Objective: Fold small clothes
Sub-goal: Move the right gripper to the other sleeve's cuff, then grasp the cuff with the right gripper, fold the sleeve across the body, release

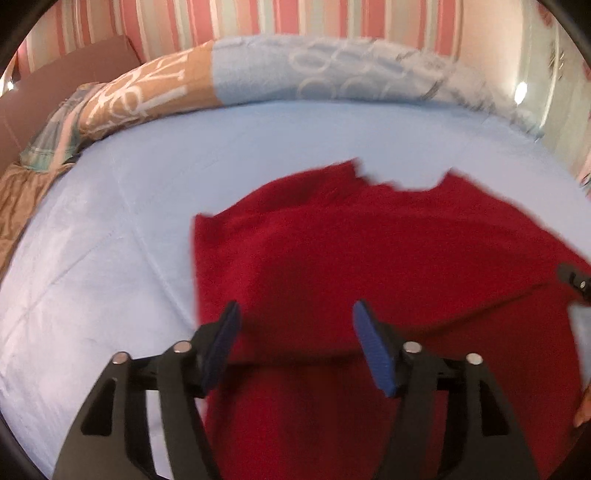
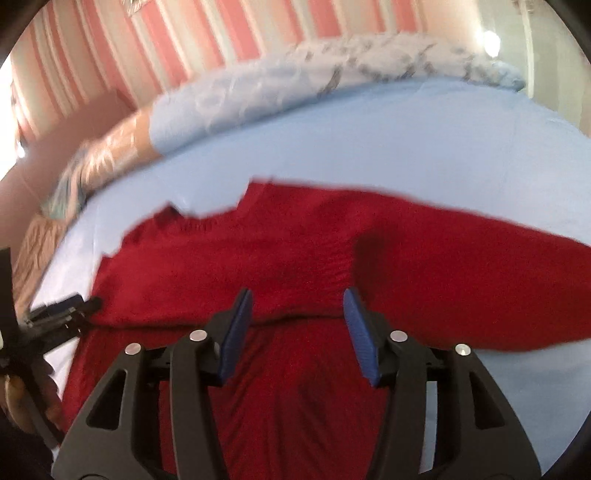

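Observation:
A red knitted sweater [image 1: 351, 258] lies spread on a light blue bed sheet [image 1: 110, 240], its neck opening toward the far side. A folded layer edge runs across it near the grippers. My left gripper [image 1: 293, 314] hovers over the sweater's left part, open, with nothing between its blue pads. In the right wrist view the sweater [image 2: 295, 251] fills the middle, one sleeve stretching out to the right. My right gripper [image 2: 297, 302] is open above the fold edge, holding nothing. The left gripper's tip [image 2: 74, 306] shows at the sweater's left edge.
A rolled duvet [image 1: 295, 74] in blue, brown and white lies along the far side of the bed, against a pink striped wall [image 1: 258, 18]. The bed sheet [image 2: 406, 147] lies bare beyond the sweater. A hand [image 2: 22, 398] shows at the lower left of the right wrist view.

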`<state>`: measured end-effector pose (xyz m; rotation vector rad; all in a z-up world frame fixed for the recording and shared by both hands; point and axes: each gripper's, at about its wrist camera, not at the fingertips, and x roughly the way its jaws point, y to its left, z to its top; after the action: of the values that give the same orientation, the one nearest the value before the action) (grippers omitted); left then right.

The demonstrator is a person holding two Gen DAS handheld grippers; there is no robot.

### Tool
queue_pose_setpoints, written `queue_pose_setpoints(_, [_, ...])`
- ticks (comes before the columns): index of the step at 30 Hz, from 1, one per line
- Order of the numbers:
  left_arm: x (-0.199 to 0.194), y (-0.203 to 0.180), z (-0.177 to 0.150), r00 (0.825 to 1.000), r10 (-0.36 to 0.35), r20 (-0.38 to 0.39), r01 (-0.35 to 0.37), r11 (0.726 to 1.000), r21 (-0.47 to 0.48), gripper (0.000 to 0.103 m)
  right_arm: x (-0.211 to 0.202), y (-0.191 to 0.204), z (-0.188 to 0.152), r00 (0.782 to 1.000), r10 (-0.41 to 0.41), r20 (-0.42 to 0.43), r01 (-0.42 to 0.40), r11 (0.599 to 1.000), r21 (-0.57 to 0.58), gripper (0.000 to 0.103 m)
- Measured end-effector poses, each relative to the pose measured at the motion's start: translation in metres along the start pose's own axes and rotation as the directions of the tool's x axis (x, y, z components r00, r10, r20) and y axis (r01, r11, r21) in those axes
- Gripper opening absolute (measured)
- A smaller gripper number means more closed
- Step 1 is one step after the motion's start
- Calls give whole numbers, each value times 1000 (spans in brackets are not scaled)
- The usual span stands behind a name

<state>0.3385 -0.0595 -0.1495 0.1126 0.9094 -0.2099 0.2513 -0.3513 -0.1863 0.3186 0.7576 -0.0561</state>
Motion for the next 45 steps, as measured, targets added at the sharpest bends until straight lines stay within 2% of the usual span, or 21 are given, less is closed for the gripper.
queue_pose_setpoints(2, [-7,-22,3,999,-46,23,46,999,2,69,-28,-19,-2,999,-27,44,26,999,25,57])
queue_pose_setpoints(6, [-2,-79,10,994,-102,34,100,994,48,69,-64,-74,-12,990,-128,54,122,988,95,59])
queue_pose_setpoints(10, [2,-131,14,990,-136,38,132,986,101,69,-89,-157,-26,969,-245,20,233,942,240,60])
queue_pose_setpoints(13, [-3,-165,18,986,-153,62,142,978,154,69,-106,-216,-34,946,-325,19,296,885,359,60])
queue_pose_setpoints(15, [-6,-177,19,985,-153,79,137,975,177,69,-114,-253,-40,935,-354,28,305,842,446,60])
queue_pose_setpoints(20, [-3,-201,20,987,-144,71,127,969,210,70,-116,-298,-53,940,-335,57,248,792,558,60])
queue_pose_setpoints(26, [-2,-211,17,992,-107,71,87,966,244,70,-115,-314,-62,941,-323,103,179,731,659,59])
queue_pose_setpoints(30, [-4,-209,14,994,-86,69,66,965,254,71,-108,-316,-54,943,-313,109,164,727,666,58])
queue_pose_setpoints(31, [-5,-207,14,994,-83,69,63,965,253,71,-106,-317,-52,945,-311,104,167,728,666,54])
queue_pose_setpoints(32, [-6,-204,13,995,-79,68,60,967,249,71,-105,-317,-52,941,-327,89,190,727,660,32])
queue_pose_setpoints(33, [-8,-201,12,995,-77,68,59,968,244,71,-101,-318,-51,942,-328,68,205,725,657,18])
queue_pose_setpoints(34, [-8,-197,11,995,-76,68,58,969,241,72,-100,-320,-54,948,-312,61,195,723,662,12])
queue_pose_setpoints(35, [-10,-193,10,995,-73,69,54,970,238,72,-101,-320,-56,948,-314,60,196,721,665,11])
queue_pose_setpoints(40, [-9,-171,8,996,-58,62,44,977,209,73,-104,-305,-49,930,-364,60,252,746,617,9])
queue_pose_setpoints(43, [-8,-158,10,996,-67,60,55,982,181,73,-115,-276,-38,913,-392,109,274,790,549,9])
queue_pose_setpoints(45, [-6,-151,12,996,-71,58,60,984,167,73,-118,-257,-32,916,-379,129,268,819,508,9])
